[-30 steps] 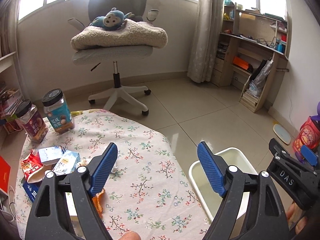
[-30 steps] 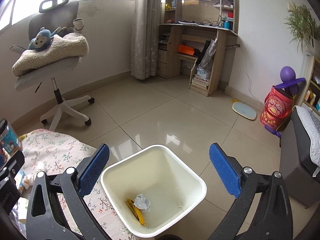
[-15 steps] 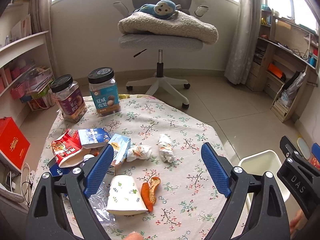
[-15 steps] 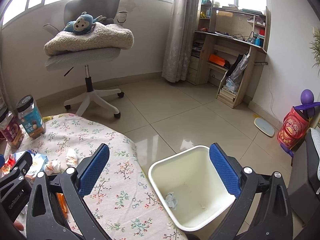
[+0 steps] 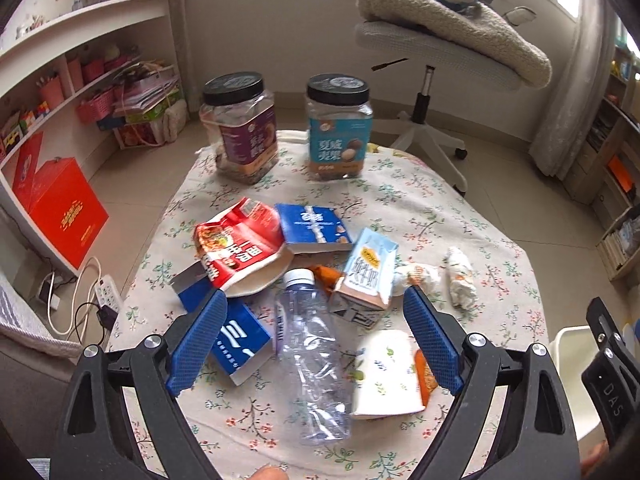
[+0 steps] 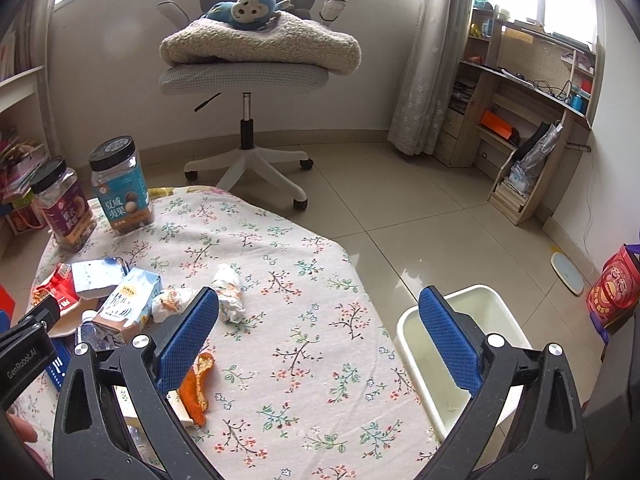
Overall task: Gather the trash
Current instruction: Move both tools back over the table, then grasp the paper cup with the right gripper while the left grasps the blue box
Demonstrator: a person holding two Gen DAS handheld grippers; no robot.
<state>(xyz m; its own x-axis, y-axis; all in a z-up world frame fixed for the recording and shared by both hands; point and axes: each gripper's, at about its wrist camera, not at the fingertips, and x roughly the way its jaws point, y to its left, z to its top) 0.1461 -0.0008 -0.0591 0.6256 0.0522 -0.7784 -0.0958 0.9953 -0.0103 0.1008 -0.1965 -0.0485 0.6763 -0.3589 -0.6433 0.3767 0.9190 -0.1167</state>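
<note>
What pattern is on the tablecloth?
Small flowers and leafy sprigs on a pale tablecloth; the right wrist view shows it best.

Left wrist view close above table (image 5: 420,200), angled down; right wrist view further right, shares milk carton (image 6: 130,304).

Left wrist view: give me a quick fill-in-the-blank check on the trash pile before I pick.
1. The clear plastic bottle lies on its ____.
2. The two snack jars have lids coloured ____.
3. The left gripper holds ____.
4. The white bin stands on the ____ beside the table.

Missing words: side; black; nothing; floor
</note>
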